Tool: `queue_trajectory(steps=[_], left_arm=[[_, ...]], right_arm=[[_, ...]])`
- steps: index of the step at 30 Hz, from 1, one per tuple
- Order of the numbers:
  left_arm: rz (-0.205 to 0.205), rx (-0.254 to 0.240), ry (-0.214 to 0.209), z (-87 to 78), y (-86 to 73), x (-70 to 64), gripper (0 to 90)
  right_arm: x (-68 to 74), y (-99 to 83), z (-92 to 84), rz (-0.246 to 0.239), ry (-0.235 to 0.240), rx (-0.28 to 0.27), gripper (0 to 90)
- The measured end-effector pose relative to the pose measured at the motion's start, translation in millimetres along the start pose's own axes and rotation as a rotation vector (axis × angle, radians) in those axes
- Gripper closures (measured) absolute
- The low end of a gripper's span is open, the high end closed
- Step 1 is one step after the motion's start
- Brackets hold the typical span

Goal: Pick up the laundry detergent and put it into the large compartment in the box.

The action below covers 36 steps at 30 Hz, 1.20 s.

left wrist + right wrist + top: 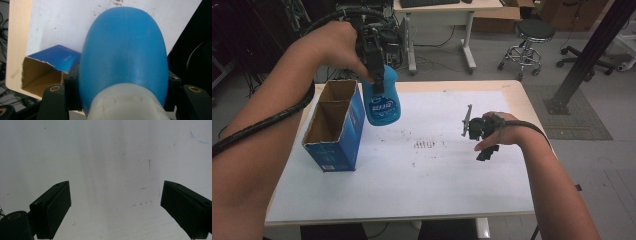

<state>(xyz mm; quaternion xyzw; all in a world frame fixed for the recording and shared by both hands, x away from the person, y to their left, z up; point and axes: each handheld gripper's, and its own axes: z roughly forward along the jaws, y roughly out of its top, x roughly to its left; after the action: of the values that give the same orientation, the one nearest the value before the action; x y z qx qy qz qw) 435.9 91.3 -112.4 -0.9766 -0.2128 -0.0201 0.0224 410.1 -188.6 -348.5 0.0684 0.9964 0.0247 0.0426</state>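
Note:
A blue plastic bottle (pixel 383 102) with a printed label hangs in the air just right of an open blue cardboard box (pixel 334 125). My left gripper (pixel 374 65) is shut on its upper part, pointing down. In the left gripper view the bottle (pixel 125 50) bulges between the two black jaws, its pale neck nearest the camera, with the box (pixel 47 72) below and to the left. My right gripper (pixel 484 142) hovers over the white table sheet (pixel 437 180) at the right, open, with nothing between its fingers (pixel 53 207).
The box stands near the table's left edge, its top flaps open, with a divider inside. Small brown marks (pixel 424 145) dot the sheet's middle. Beyond the table stand a stool (pixel 532 42), a desk leg (pixel 468 45) and a black post (pixel 584 55).

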Motion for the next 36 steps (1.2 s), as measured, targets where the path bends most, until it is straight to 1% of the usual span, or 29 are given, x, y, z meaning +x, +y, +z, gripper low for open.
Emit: queue_trajectory(steps=[3, 4, 5, 6, 7, 8, 9, 10, 11, 12, 13, 14, 15, 16, 17, 18, 20, 22, 23, 24, 25, 26, 27, 29, 31, 32, 33, 35, 36], left_arm=[[-0.029, -0.013, -0.008, -8.1, -1.3, -1.6, 37.9], [-0.046, -0.019, -0.012, -12.8, -2.5, -2.1, 37.9], [-0.046, -0.019, -0.012, -12.8, -2.5, -2.1, 37.8], [-0.060, -0.026, -0.014, -14.2, -3.1, -2.5, 37.8], [-0.087, -0.033, -0.017, -18.1, -4.9, -2.5, 37.9], [-0.087, -0.033, -0.017, -18.1, -4.9, -2.5, 37.9], [-0.116, -0.031, -0.022, -21.1, -7.2, -1.9, 37.8], [-0.134, -0.033, -0.024, -22.6, -8.4, -1.4, 37.8], [-0.134, -0.033, -0.024, -22.6, -8.4, -1.4, 37.8], [-0.155, -0.034, -0.027, -24.8, -10.1, -0.6, 37.8], [-0.199, -0.039, -0.031, -28.0, -13.0, 1.5, 37.8], [-0.220, -0.038, -0.028, -30.5, -14.9, 2.2, 37.9], [-0.220, -0.038, -0.028, -30.5, -14.9, 2.2, 37.8], [-0.256, -0.037, -0.021, -33.5, -18.0, 3.2, 37.8], [-0.283, -0.039, -0.018, -35.9, -20.5, 4.5, 37.9], [-0.283, -0.039, -0.018, -35.9, -20.5, 4.5, 37.9], [-0.313, -0.040, -0.014, -39.2, -24.8, 6.1, 37.8], [-0.361, -0.046, -0.008, -43.5, -31.0, 8.5, 37.8], [-0.361, -0.046, -0.008, -43.5, -31.0, 8.5, 37.8], [-0.410, -0.039, -0.009, -46.2, -36.1, 11.4, 37.9], [-0.410, -0.039, -0.009, -46.2, -36.1, 11.4, 37.9], [-0.452, -0.046, -0.006, -48.9, -41.2, 14.0, 37.8], [-0.452, -0.046, -0.006, -48.9, -41.2, 14.0, 37.8], [-0.494, -0.061, -0.003, -50.6, -45.2, 15.9, 37.8], [-0.517, -0.062, -0.002, -53.1, -49.5, 18.3, 37.8], [-0.522, -0.055, 0.005, -55.5, -54.4, 20.6, 37.8], [-0.522, -0.055, 0.005, -55.5, -54.4, 20.6, 37.8], [-0.542, -0.057, 0.007, -57.0, -58.9, 23.1, 37.8], [-0.566, -0.062, 0.008, -58.2, -63.5, 25.8, 37.8]], right_arm=[[-0.1, 0.8, -1.1, -0.005, -0.001, 0.001, 9.4], [0.2, 1.0, -2.2, -0.006, -0.004, 0.004, 9.4], [0.2, 1.0, -2.2, -0.006, -0.004, 0.004, 9.4], [0.3, 1.2, -3.4, -0.004, -0.004, 0.006, 9.5], [0.5, 1.2, -4.5, -0.004, -0.006, 0.006, 9.5], [0.5, 1.2, -4.5, -0.004, -0.006, 0.006, 9.5], [0.7, 1.5, -5.2, -0.005, -0.009, 0.004, 9.6], [0.9, 1.8, -5.7, -0.006, -0.008, 0.003, 9.6], [0.9, 1.8, -5.7, -0.006, -0.008, 0.003, 9.6], [0.7, 2.1, -6.0, -0.010, -0.010, 0.002, 9.6], [0.9, 2.8, -6.2, -0.010, -0.011, -0.001, 9.6], [1.0, 3.1, -6.3, -0.009, -0.010, 0.000, 9.6], [1.0, 3.1, -6.3, -0.009, -0.010, 0.000, 9.6], [0.7, 3.9, -6.2, -0.014, -0.012, -0.001, 9.6], [0.8, 4.2, -6.1, -0.015, -0.011, -0.001, 9.6], [0.8, 4.2, -6.1, -0.015, -0.011, -0.001, 9.6], [1.0, 4.7, -6.4, -0.014, -0.011, -0.002, 9.7], [0.6, 5.3, -7.6, -0.017, -0.011, -0.004, 9.7], [0.5, 5.5, -8.2, -0.016, -0.011, -0.003, 9.8], [0.1, 5.7, -8.6, -0.019, -0.012, -0.005, 9.8], [0.1, 5.7, -8.6, -0.019, -0.012, -0.005, 9.8], [0.0, 6.0, -10.2, -0.018, -0.015, -0.004, 9.8], [0.0, 6.0, -10.2, -0.018, -0.015, -0.004, 9.8], [-0.4, 6.6, -12.2, -0.025, -0.018, -0.006, 9.8], [-0.3, 6.7, -13.8, -0.026, -0.019, -0.005, 9.8], [-0.3, 6.9, -15.0, -0.024, -0.022, -0.006, 9.9], [-0.3, 6.9, -15.0, -0.024, -0.022, -0.006, 9.9], [-0.2, 7.1, -16.2, -0.023, -0.023, -0.004, 9.9], [-0.4, 7.6, -16.6, -0.025, -0.026, -0.007, 9.9]])
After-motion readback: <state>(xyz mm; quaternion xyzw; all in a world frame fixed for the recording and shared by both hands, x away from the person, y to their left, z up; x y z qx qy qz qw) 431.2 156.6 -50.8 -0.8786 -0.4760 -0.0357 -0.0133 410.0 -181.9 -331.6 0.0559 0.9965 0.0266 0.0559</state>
